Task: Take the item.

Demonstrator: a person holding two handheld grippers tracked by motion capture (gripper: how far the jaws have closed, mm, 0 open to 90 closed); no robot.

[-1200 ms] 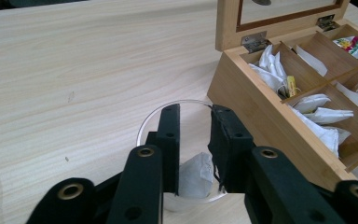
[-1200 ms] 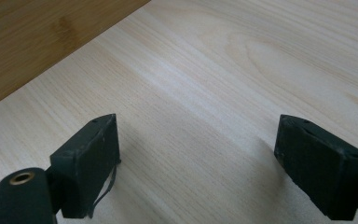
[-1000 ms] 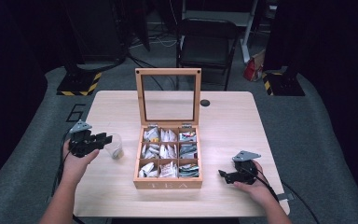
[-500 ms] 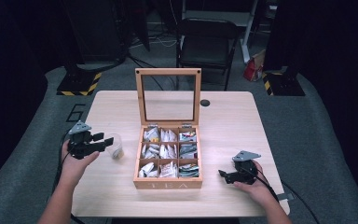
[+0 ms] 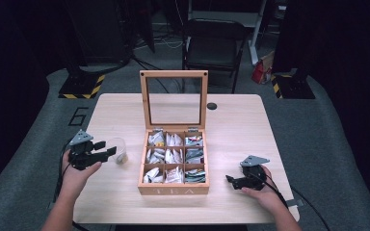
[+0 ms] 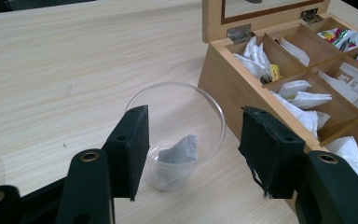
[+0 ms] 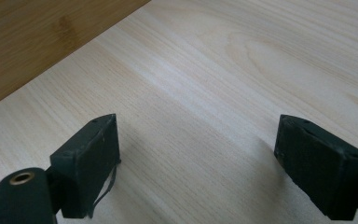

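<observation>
the wooden tea box [image 5: 174, 166] sits mid-tabletop [image 5: 250, 120] with its glass lid standing upright at the back, and everything else is placed from it. just off the box's left wall stands a clear plastic cup [image 6: 177, 130], upright on the tabletop, with one grey tea bag [image 6: 181, 150] lying in its bottom. the left claw [image 6: 193, 154] is on the side of the cup away from the box, its jaws spread wide, gripping nothing, with the cup seen between them but untouched. the box's compartments hold white paper packets [image 6: 303, 99]. to the right of the box, near its front corner, the right claw [image 7: 196, 163] rests low over bare wood, jaws spread and empty.
</observation>
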